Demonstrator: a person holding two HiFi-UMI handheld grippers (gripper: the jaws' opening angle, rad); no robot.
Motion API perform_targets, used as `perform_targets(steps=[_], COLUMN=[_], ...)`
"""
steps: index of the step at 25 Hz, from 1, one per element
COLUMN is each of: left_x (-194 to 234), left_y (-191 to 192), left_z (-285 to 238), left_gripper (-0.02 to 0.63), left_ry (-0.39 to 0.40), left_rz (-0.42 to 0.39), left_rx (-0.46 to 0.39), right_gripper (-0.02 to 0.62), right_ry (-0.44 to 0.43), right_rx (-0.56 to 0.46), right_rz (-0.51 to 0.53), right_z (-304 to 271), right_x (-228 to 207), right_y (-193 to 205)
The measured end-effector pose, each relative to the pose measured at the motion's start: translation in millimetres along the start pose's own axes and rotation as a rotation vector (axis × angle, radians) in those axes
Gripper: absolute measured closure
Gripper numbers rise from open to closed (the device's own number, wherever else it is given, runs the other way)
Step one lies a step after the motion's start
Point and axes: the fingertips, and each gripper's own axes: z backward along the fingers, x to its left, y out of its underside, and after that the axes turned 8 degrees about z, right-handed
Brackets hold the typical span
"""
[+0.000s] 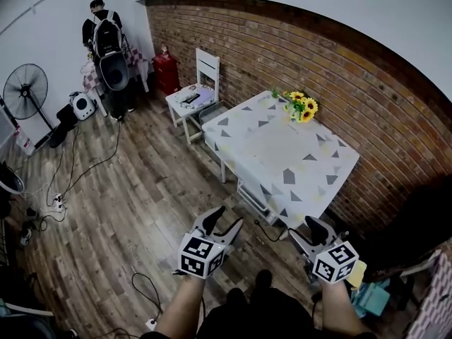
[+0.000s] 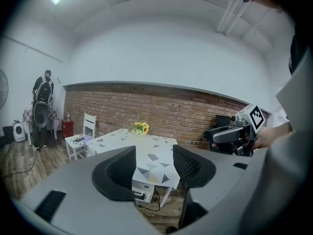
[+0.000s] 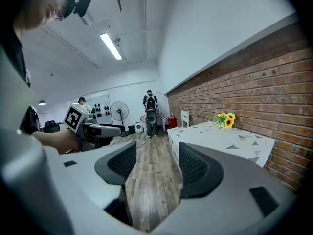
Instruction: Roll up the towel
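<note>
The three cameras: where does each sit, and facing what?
Head view: on the person's head, facing steeply down at floor, table, both forearms, left gripper and right gripper.
Left gripper view: on that gripper, facing the table between open jaws; right gripper at right.
Right gripper view: on that gripper, facing along the floor; left gripper at left.
All share table and sunflowers.

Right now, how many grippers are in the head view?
2. The left gripper is low and left of centre over the wooden floor; the right gripper is beside it, near the table corner. Both are open and empty.
</note>
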Motion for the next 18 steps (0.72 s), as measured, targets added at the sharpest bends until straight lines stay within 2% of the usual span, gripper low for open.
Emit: perform_targets(steps=[9,14,18], left_x=[29.6,55.5,65.6], left_y=[6.7,-6.3,-15.1], left_z=[-67.4,-141.2,-196.6], left_gripper=[0.356,0.356,0.356], left_ry=[-0.008,-0.015,-0.017], left_rz=[-0.015,-0.035,-0.099], left_rx=[0.092,0.147,0.226], right_gripper=[0.33,0.331,0.344], right_ry=[-0.018,-0.027,-0.047], right_rx=[-0.004,0.015,0.043], right_rz=[-0.03,-0.024,-0.035], right_z=[-64.7,-116.0,-150.6], right_x=[-61.3,-124.9,-169.0], right_y=[-3.1,-5.2,-1.4])
